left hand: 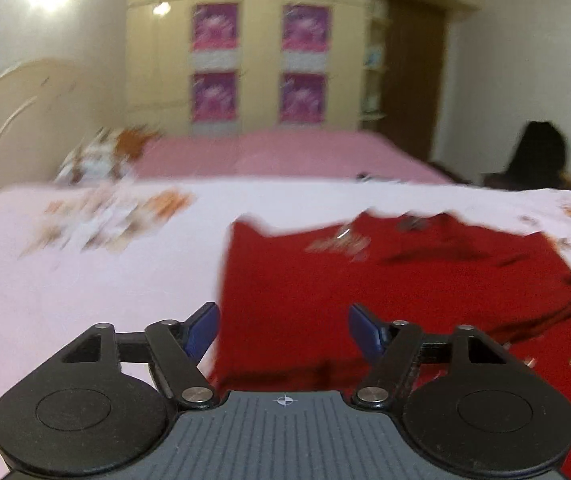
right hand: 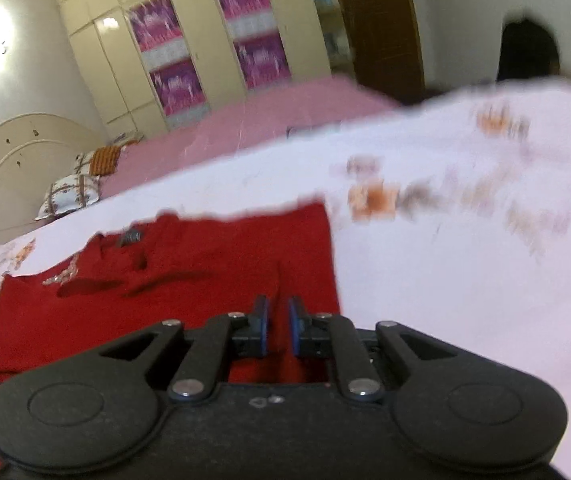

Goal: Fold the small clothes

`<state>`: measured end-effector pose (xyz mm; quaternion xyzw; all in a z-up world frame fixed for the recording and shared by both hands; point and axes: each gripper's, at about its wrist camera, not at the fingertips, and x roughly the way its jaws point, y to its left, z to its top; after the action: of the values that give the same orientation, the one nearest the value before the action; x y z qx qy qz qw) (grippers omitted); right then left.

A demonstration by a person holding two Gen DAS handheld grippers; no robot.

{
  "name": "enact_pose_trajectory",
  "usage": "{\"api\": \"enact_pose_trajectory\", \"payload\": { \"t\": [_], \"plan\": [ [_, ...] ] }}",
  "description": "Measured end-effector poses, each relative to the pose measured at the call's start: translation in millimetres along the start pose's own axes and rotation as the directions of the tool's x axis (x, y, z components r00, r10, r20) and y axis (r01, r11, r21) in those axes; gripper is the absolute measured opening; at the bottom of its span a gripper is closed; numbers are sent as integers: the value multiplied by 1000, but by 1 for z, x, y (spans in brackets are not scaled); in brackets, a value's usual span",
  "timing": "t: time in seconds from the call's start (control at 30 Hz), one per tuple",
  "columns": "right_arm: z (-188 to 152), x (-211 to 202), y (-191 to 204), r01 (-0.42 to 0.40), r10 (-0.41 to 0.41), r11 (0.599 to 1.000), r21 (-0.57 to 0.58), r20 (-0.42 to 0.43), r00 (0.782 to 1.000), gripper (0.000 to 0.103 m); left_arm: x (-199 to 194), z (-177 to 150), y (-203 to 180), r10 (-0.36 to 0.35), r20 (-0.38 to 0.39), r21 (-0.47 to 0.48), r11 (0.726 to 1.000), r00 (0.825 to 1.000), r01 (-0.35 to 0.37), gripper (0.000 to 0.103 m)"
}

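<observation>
Shirt point(left hand: 385, 292), red, spread flat on white patterned sheet point(left hand: 85, 280); collar end far from cameras, small label near neckline. Left gripper point(left hand: 283, 330) wide open above shirt's near left edge, nothing held. Right gripper point(right hand: 278, 326) narrowed to slim gap over shirt's right part; thin red fold rises between pads, actual pinch unclear through blur. Pink bed point(left hand: 285, 156), wardrobe point(left hand: 261, 64) behind.

A fold of the red shirt point(right hand: 165, 312) is pinched between the nearly closed right gripper point(right hand: 278, 326) — spread over a white sheet point(right hand: 465, 280).
</observation>
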<state>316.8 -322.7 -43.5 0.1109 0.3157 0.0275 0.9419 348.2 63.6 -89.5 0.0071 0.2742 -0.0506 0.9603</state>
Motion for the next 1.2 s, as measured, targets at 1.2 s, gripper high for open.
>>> {"api": "enact_pose_trajectory", "payload": {
  "t": [1.2],
  "plan": [
    [-8, 84, 82, -21, 8, 986, -164, -82, 997, 18, 141, 33, 25, -12, -138, -33, 999, 990, 8, 80]
  ]
}}
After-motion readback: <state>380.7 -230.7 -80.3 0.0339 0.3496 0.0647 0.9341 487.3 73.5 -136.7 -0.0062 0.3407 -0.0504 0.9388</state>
